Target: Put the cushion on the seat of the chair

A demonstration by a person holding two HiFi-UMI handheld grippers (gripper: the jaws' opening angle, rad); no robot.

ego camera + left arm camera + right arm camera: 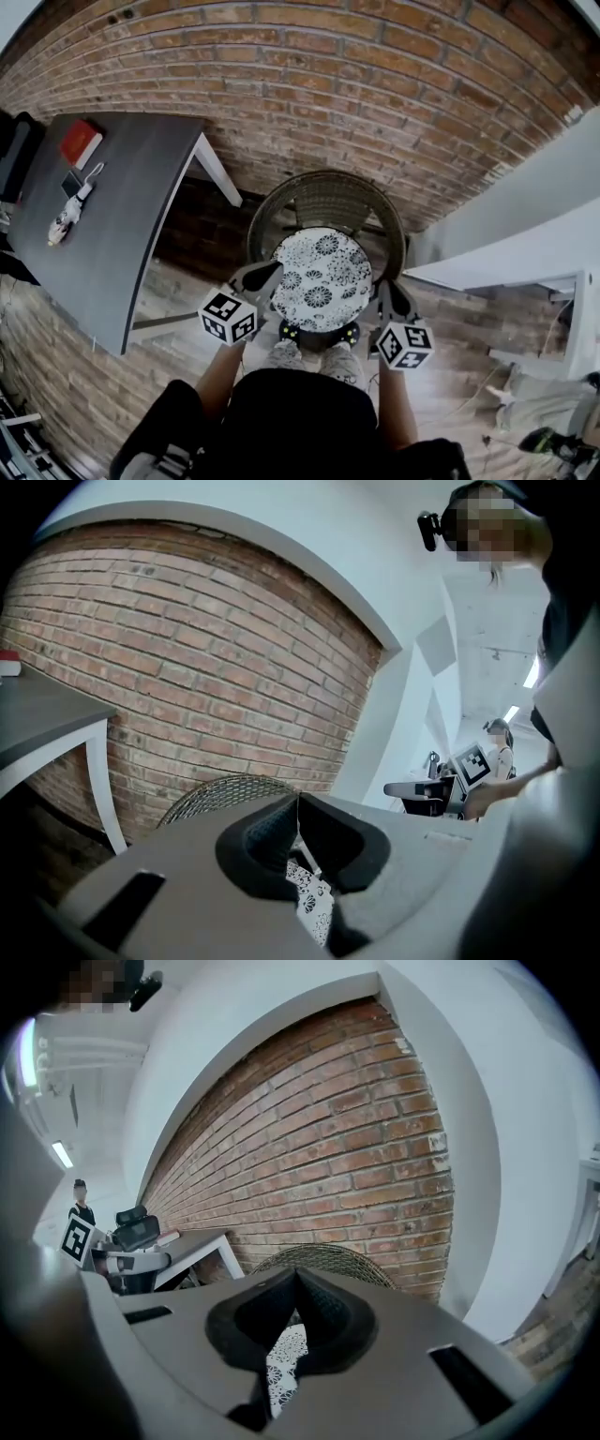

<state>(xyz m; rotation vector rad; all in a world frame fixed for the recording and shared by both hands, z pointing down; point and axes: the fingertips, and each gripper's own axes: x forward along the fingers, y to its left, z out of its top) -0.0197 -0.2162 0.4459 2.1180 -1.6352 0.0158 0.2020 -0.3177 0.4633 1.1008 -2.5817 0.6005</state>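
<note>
A round cushion [321, 279] with a black-and-white flower print hangs in the air in front of a wicker chair [328, 202]. It hides most of the seat in the head view. My left gripper [270, 279] is shut on the cushion's left edge and my right gripper [382, 298] on its right edge. In the left gripper view the jaws [298, 803] meet on the printed cloth [314, 907], with the chair's back [220, 794] beyond. The right gripper view shows the same: jaws [295, 1277] pinched on the cloth [284, 1363], chair back [328, 1262] behind.
A grey table [103, 216] stands left of the chair, with a red book [81, 142] and small white things on it. The brick wall [309, 84] runs behind the chair. White panels [525, 244] stand to the right. My shoes [319, 335] show under the cushion.
</note>
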